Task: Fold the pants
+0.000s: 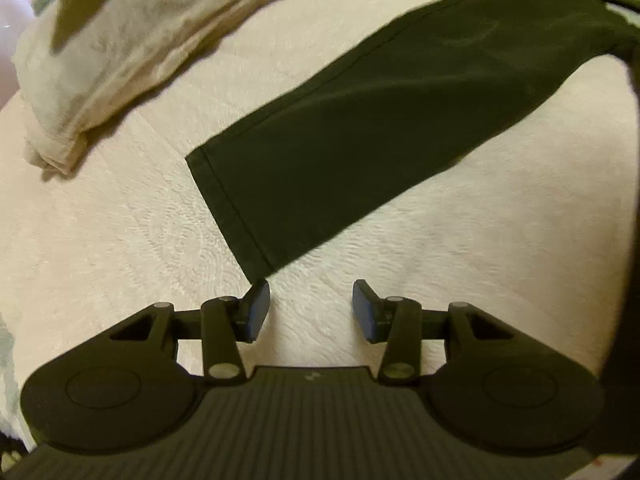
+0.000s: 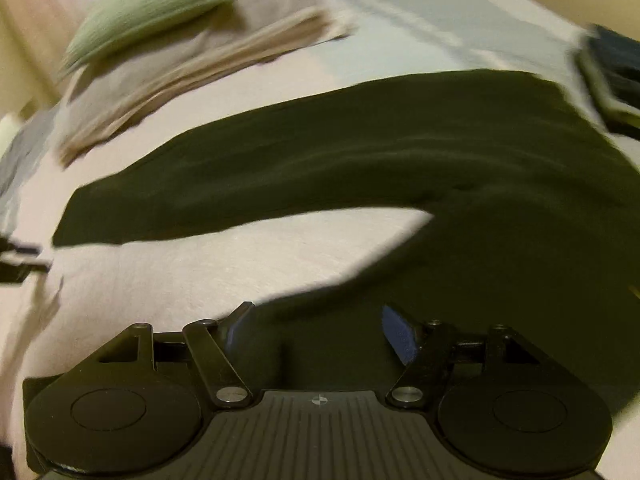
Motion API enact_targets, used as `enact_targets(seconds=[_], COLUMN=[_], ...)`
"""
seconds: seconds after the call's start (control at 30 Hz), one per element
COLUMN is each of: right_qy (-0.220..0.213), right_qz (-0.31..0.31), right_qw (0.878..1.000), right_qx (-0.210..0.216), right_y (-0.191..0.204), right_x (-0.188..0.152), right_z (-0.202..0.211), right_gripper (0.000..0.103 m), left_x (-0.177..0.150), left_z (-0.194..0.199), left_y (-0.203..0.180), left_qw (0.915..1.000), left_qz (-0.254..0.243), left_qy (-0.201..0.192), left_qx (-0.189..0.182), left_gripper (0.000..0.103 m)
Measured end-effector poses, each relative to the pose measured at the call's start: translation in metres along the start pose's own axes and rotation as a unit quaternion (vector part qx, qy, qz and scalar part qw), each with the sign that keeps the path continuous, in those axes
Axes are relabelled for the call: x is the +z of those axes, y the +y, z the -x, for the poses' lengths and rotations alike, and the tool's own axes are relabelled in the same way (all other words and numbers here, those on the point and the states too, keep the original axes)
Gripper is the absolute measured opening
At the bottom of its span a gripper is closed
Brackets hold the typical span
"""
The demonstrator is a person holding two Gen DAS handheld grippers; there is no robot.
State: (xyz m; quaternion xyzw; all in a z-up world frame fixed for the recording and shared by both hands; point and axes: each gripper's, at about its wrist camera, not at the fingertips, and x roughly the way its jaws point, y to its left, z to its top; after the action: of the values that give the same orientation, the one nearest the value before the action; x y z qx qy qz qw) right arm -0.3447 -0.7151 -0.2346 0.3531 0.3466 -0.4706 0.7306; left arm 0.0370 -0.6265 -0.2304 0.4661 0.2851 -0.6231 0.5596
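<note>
Pants (image 1: 360,128) lie flat on bedspread (image 1: 120,240), one leg stretched out, hem corner just ahead of L gripper (image 1: 311,308). L fingers spread, nothing between. R gripper (image 2: 316,328) hovers over the waist end, fingers spread wide, fabric below but not pinched. Rec: take hem corner w/ L, seat end w/ R, pinch both layers, keep edges aligned, lift evenly before folding over
</note>
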Motion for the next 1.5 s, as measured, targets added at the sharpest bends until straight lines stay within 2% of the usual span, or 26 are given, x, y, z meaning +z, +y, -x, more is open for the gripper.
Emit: enact_targets(seconds=[0.1,0.23,0.37,0.57,0.73,0.83,0.9,1.0,1.07,1.17,1.27,1.4,1.5], right_qy=[-0.005,-0.01,-0.024,-0.04,-0.055,-0.06,-0.051,-0.038,-0.035,-0.044,-0.032,-0.034,-0.042], right_qz=[-0.044,-0.11,-0.152,-0.218,-0.261,-0.287,-0.286,-0.242,-0.227,-0.238,-0.226,-0.227,-0.206], right_qw=[0.998,0.991,0.984,0.972,0.962,0.955,0.955,0.964,0.965,0.965,0.969,0.969,0.974], right_qx=[-0.036,-0.078,-0.093,-0.075,-0.05,-0.037,-0.053,-0.102,-0.125,-0.1,-0.095,-0.09,-0.084], right_y=[-0.02,-0.06,-0.1,-0.157,-0.19,-0.206,-0.211,-0.209,-0.206,-0.201,-0.186,-0.168,-0.152], right_x=[-0.02,-0.043,-0.06,-0.08,-0.089,-0.089,-0.089,-0.087,-0.089,-0.096,-0.102,-0.103,-0.096], right_z=[0.029,0.061,0.084,0.098,0.094,0.086,0.085,0.085,0.089,0.095,0.099,0.113,0.135], right_gripper=[0.067,0.067,0.067,0.067,0.067,0.067,0.067,0.067,0.067,0.067,0.067,0.067,0.067], left_x=[-0.009,-0.022,-0.045,-0.088,-0.11,-0.119,-0.125,-0.133,-0.136,-0.139,-0.141,-0.139,-0.133], left_z=[0.026,0.057,0.08,0.095,0.116,0.121,0.122,0.115,0.111,0.112,0.109,0.104,0.116], left_y=[-0.017,-0.054,-0.092,-0.143,-0.184,-0.206,-0.219,-0.229,-0.234,-0.248,-0.255,-0.252,-0.249], left_qw=[0.9997,0.9973,0.993,0.9914,0.9955,0.9967,0.9967,0.9963,0.9963,0.9984,0.9978,0.9965,0.9964], left_qz=[0.017,0.046,0.084,0.106,0.076,0.063,0.061,0.052,0.044,0.0,-0.039,-0.033,-0.026], left_qy=[-0.011,-0.015,0.002,0.046,0.047,0.046,0.05,0.062,0.065,0.053,0.05,0.07,0.072], left_qx=[-0.015,-0.054,-0.084,-0.061,-0.03,-0.023,-0.021,-0.03,-0.033,-0.022,-0.02,-0.032,-0.035], left_gripper=[0.045,0.049,0.051,0.053,0.053,0.053,0.053,0.053,0.053,0.053,0.053,0.047,0.043])
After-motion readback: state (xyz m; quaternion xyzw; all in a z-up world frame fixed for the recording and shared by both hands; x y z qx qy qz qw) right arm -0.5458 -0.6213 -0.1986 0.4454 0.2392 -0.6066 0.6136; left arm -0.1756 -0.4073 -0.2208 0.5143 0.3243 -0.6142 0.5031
